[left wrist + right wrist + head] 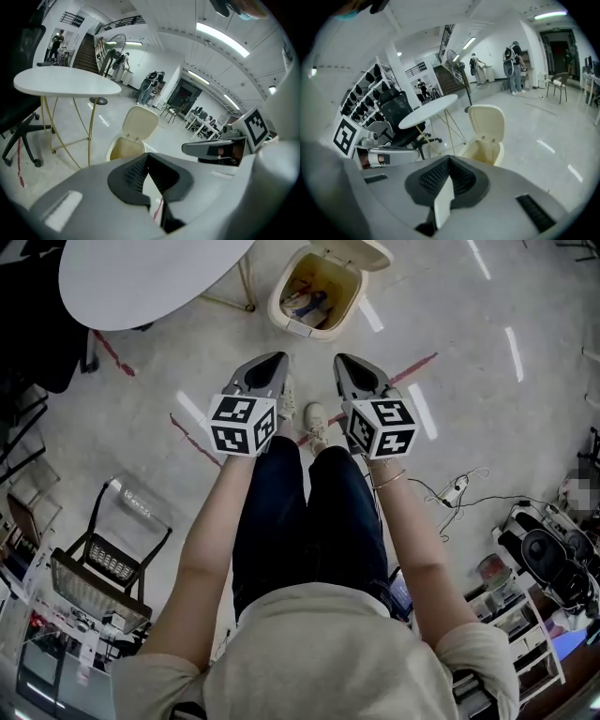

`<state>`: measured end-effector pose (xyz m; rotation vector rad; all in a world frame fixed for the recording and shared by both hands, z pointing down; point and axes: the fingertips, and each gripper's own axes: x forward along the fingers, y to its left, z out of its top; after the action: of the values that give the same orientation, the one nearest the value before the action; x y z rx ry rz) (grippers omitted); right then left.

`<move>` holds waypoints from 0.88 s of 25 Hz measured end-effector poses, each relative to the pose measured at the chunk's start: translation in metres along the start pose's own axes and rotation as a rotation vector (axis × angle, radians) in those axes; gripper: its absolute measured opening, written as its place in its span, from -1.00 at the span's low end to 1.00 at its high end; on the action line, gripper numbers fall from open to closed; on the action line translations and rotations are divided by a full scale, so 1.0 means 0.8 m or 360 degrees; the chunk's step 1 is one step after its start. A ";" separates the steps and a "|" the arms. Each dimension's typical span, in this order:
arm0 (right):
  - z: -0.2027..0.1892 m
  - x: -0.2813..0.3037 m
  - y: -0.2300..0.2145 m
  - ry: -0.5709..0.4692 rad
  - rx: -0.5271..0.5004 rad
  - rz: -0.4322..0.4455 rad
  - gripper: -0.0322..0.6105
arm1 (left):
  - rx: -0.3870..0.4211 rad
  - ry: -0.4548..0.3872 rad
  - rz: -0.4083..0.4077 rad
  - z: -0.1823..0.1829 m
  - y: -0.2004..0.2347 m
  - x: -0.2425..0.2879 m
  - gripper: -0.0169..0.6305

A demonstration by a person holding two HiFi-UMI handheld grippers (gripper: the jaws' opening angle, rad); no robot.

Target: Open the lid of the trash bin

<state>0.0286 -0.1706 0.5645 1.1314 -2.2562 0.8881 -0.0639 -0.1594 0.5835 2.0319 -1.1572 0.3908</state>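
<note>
— Head view put the cream plastic trash bin (314, 296) on the floor straight ahead of us, far of both grippers and well apart from them. Where did it lie from each?

— Roughly between the two lines of reach. The grey left gripper (278, 356) and the grey right gripper (339, 358) pointed away from us side by side, and we judged neither clearly nearer. The left gripper view had the bin a little left of its jaws, and the right gripper view a little right of its own.

— And the cream hinged lid (361, 254)?

— It stood raised at the bin's far end, with the opening facing up towards us. The bin's long axis ran near to far, leaning slightly right. We judged the opening as done.

— The jaws?

— On both grippers they met at the tips, with nothing between them.

— What could we not make out?

— The hinge was too small to read, and we saw no pedal or catch. The lid's top ran up to the frame edge in the head view. Some coloured litter (309, 304) lay inside, unclear what. The round white table (141, 277) stood just left of the bin.
</note>
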 end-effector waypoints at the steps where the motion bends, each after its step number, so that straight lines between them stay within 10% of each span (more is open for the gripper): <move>1: 0.015 -0.009 0.005 -0.0023 -0.0025 -0.0001 -0.88 | 0.0011 -0.0012 -0.0012 0.011 -0.005 -0.006 -0.92; 22: 0.246 -0.196 0.151 -0.0613 -0.0651 0.0084 -0.88 | 0.0450 -0.0494 -0.0225 0.232 -0.167 -0.179 -0.92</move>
<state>-0.0065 -0.1750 0.2876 1.1220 -2.6221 0.2091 -0.0485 -0.1684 0.3141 2.4722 -1.1820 0.1786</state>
